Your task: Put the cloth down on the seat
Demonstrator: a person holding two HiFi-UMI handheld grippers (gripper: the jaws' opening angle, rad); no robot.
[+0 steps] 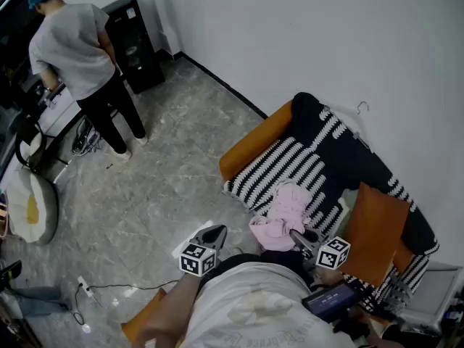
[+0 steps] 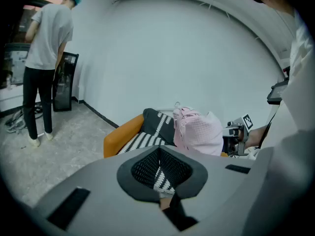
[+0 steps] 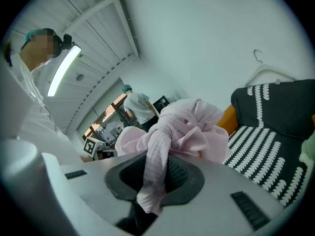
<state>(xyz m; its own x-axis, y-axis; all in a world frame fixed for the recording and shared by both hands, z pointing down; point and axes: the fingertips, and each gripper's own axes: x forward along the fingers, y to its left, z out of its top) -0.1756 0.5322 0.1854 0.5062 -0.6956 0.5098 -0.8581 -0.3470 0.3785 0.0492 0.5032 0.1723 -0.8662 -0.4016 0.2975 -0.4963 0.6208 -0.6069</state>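
Note:
A bunched pink cloth hangs just over the black-and-white striped seat of an orange sofa. My right gripper is shut on a strand of it at the seat's front edge. In the right gripper view the strand runs down between the pads of the right gripper, and the rest of the cloth bulges beyond them. My left gripper is over the floor, left of the sofa, shut on nothing. The left gripper view looks past the left gripper at the cloth and the seat.
A person in a grey shirt stands at the far left by a desk, beside a black cabinet. An orange cushion leans on the sofa's right end. A wire hanger rests against the wall. A cable lies on the floor.

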